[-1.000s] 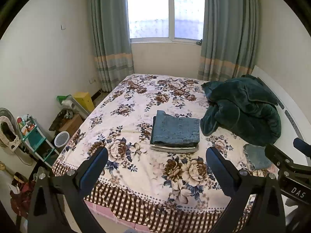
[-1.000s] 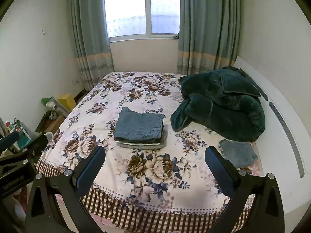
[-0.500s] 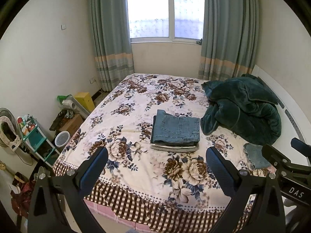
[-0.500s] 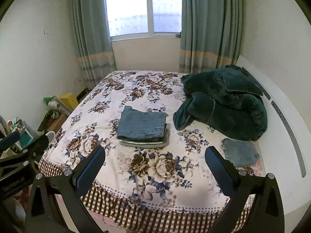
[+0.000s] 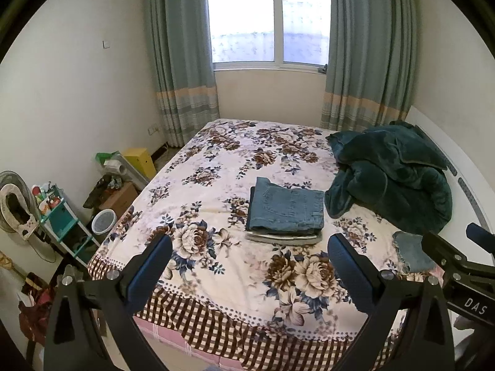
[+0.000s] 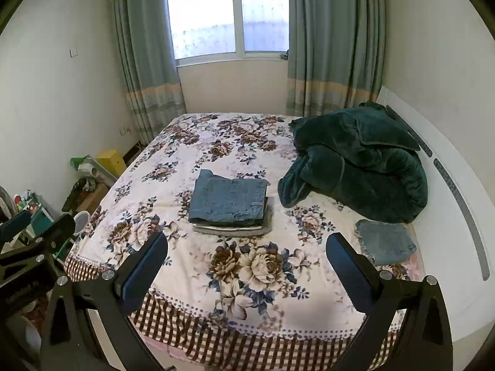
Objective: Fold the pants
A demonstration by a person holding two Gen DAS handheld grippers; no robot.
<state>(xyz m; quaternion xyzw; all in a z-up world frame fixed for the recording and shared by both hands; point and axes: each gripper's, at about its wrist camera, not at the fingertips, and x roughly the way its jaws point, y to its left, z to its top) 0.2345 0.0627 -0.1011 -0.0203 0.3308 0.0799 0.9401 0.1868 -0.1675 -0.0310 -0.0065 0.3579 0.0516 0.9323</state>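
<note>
Folded blue jeans lie on top of a small stack of folded clothes in the middle of the floral bed; they also show in the right wrist view. A smaller folded denim piece lies near the bed's right side, also seen in the left wrist view. My left gripper is open and empty, held back over the foot of the bed. My right gripper is open and empty, likewise back from the stack.
A dark green blanket is heaped on the bed's right side by the white headboard. Left of the bed stand a fan, a teal shelf, a bin and boxes. Curtains and a window are behind.
Both grippers have drifted slightly back and up from the bed; the view of the stack shifts a little. The clothes have not moved.
</note>
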